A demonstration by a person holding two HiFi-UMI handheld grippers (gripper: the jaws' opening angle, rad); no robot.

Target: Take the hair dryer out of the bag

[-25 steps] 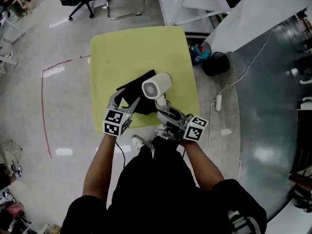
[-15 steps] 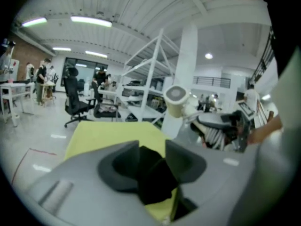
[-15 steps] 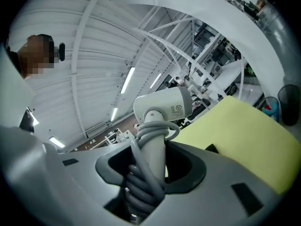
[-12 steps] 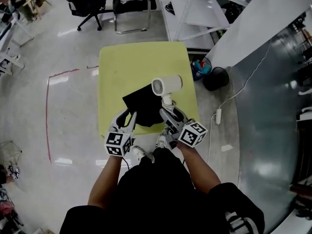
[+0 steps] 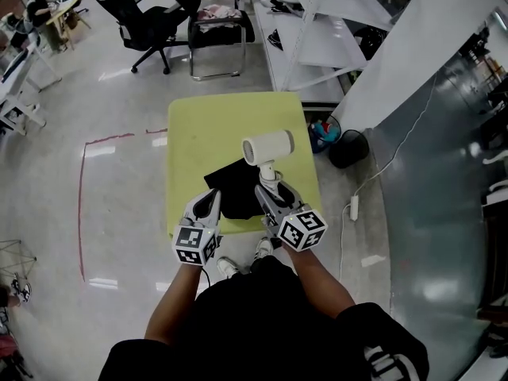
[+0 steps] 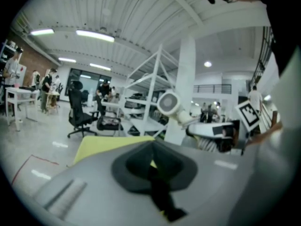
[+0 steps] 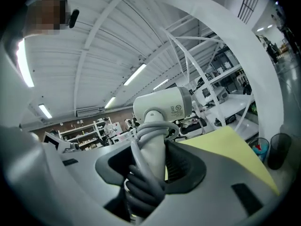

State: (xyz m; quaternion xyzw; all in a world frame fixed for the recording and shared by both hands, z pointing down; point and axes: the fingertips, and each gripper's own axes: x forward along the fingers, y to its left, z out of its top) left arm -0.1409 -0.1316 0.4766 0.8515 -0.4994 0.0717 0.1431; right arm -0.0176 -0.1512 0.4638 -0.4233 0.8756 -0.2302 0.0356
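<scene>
The floor (image 5: 119, 236) was pale and glossy, catching glare from the lights, with a red tape line (image 5: 81, 213) marked on it left of the yellow-green table (image 5: 214, 125). Beyond the table stood a black office chair (image 5: 139, 18) and a metal-framed chair (image 5: 216, 32). White shelving (image 5: 317, 30) rose to the right, with a black bin (image 5: 348, 148) near its foot. Strip lights (image 6: 94, 35) ran along the ribbed white ceiling (image 6: 141, 18).
</scene>
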